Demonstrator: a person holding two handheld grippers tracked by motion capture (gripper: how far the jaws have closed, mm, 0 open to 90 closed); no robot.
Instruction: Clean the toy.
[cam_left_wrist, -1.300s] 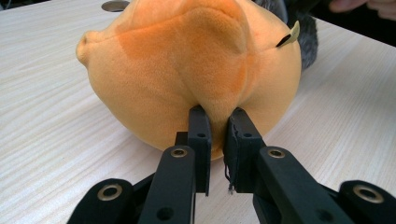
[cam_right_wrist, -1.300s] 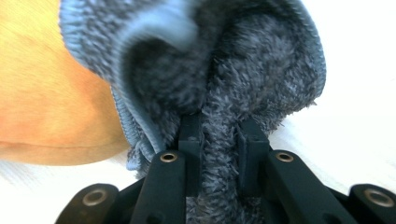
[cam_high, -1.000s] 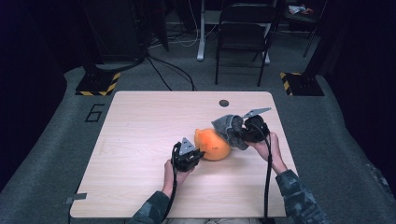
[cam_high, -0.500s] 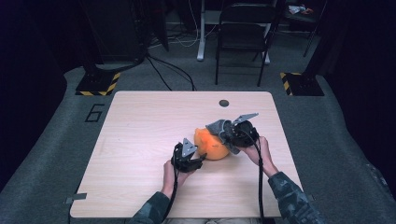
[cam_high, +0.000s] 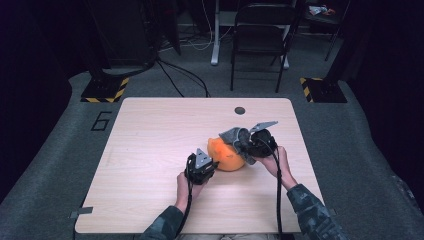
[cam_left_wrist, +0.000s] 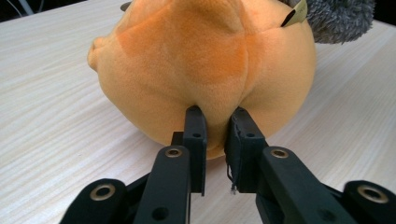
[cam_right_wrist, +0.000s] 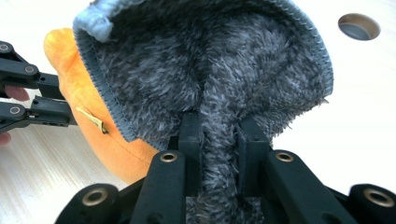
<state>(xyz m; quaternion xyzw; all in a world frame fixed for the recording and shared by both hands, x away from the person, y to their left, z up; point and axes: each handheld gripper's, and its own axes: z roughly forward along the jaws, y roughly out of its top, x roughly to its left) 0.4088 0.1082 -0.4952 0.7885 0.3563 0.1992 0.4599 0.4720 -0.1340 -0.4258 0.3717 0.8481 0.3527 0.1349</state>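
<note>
An orange plush toy lies right of centre on the light wood counter, toward its near side. The left tongs, whose jaws have just been closing, pinch a fold of the toy's orange fabric at its near-left side. The right tongs are pressed together on a ridge of the toy's grey fuzzy covering at its right. A small yellowish tag sticks out at the seam where grey meets orange; no writing on it can be read. A dark round hole sits in the counter's far side. On the carpet left of the counter a painted "6" is legible. A folding chair stands beyond the counter.
</note>
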